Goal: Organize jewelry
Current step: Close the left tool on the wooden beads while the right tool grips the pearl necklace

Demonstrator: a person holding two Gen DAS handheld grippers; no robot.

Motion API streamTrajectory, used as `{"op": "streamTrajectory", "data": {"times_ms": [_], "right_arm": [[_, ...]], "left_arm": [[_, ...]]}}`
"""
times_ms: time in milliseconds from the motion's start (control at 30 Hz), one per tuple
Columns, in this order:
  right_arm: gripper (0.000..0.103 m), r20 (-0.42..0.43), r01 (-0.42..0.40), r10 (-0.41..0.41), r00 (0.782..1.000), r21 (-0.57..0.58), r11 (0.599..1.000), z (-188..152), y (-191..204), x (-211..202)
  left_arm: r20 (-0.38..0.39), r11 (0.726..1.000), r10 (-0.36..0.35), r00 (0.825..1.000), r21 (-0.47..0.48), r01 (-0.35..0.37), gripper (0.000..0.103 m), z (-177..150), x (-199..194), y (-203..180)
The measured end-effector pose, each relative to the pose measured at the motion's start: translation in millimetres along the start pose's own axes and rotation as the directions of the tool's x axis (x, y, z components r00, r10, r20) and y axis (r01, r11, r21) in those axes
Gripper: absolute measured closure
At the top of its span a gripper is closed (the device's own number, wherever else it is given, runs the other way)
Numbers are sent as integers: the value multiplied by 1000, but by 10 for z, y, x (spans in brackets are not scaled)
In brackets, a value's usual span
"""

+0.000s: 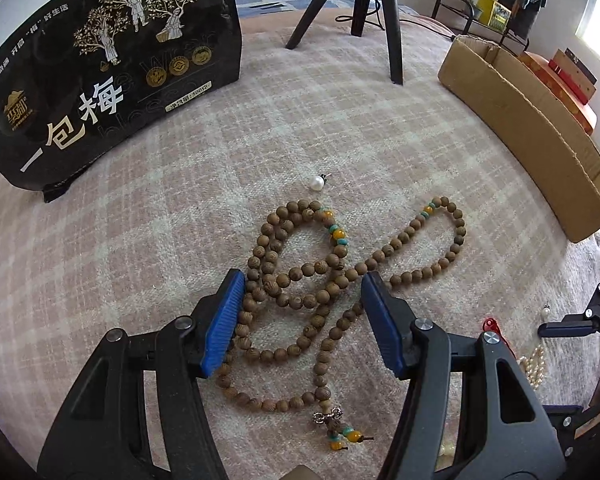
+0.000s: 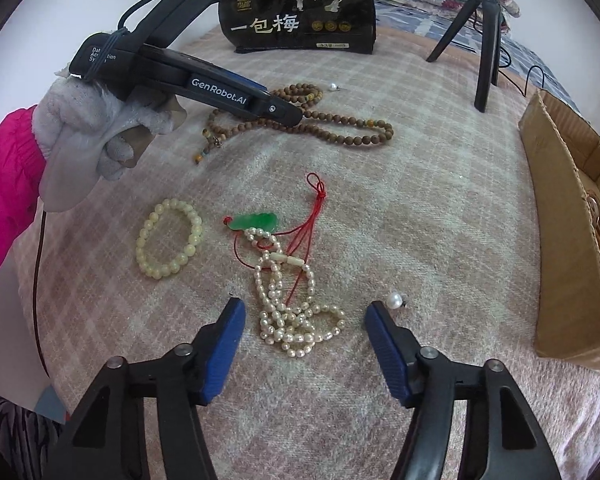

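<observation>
A long wooden bead necklace (image 1: 320,280) lies coiled on the pink checked blanket. My left gripper (image 1: 302,292) is open, its blue pads straddling the coils just above them; it also shows in the right wrist view (image 2: 296,114) over the same necklace (image 2: 352,130). My right gripper (image 2: 305,316) is open and empty, its pads on either side of a tangled pearl necklace (image 2: 292,316). A green jade pendant on red cord (image 2: 256,221), a cream bead bracelet (image 2: 168,244) and a loose pearl earring (image 2: 395,301) lie nearby. Another pearl earring (image 1: 317,182) lies beyond the wooden beads.
An open cardboard box (image 2: 568,216) stands at the right, also in the left wrist view (image 1: 520,128). A black printed package (image 1: 100,68) stands at the back left. A black tripod (image 1: 364,12) stands at the back. My gloved hand (image 2: 84,128) holds the left gripper.
</observation>
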State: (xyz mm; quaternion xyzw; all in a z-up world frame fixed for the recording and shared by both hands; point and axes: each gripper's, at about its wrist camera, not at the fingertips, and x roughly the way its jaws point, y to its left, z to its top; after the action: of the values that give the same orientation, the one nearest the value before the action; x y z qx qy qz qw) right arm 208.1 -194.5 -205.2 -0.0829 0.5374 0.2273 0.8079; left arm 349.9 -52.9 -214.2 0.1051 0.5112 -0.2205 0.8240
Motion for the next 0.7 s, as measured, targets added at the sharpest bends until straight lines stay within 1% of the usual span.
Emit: {"op": "streamTrajectory", "data": {"times_ms": [100,200,267,300,333,367,433,467,500,567,633,700], "right_arm": [[46,2,-14,14,1000,-4,1000,-9,17,-27],[47,-9,-23,22,1000,-25,999,-30,64,-21],[47,-14,-9,8,1000,-47,999,-43,97,-3],[47,-15,-4,3,1000,-53,999,-47,108,4],[48,-16,-3,2,1000,-53,999,-45,112,9],[48,-15,-3,2,1000,-52,999,-39,111,12],[56,-16,3,-4,1000,-55,999,-26,106,19],[58,-19,9,-10,1000,-58,998,-20,105,23],[62,-19,13,-15,1000,-63,998,-15,106,24],[66,-20,15,-16,1000,-74,997,-9,105,28],[75,-18,18,-19,1000,-79,997,-14,112,24],[82,-17,16,-18,1000,-81,997,-17,117,17]], "left_arm": [[8,1000,-1,1000,9,1,43,-18,-7,-4],[12,1000,-2,1000,8,2,47,-28,-7,-11],[14,1000,-5,1000,9,5,52,-29,-8,-14],[15,1000,-6,1000,10,5,54,-25,-8,-24],[17,1000,-5,1000,11,5,57,-19,-4,-32],[17,1000,0,1000,13,0,65,-20,-2,-44],[14,999,22,1000,34,-23,66,-24,24,-79],[17,999,27,999,41,-28,67,-21,27,-92],[19,998,29,999,47,-30,68,-20,27,-101],[19,998,25,999,50,-26,73,-14,27,-103],[21,998,26,999,54,-28,79,-8,28,-116],[27,998,35,999,60,-36,81,-7,29,-135]]}}
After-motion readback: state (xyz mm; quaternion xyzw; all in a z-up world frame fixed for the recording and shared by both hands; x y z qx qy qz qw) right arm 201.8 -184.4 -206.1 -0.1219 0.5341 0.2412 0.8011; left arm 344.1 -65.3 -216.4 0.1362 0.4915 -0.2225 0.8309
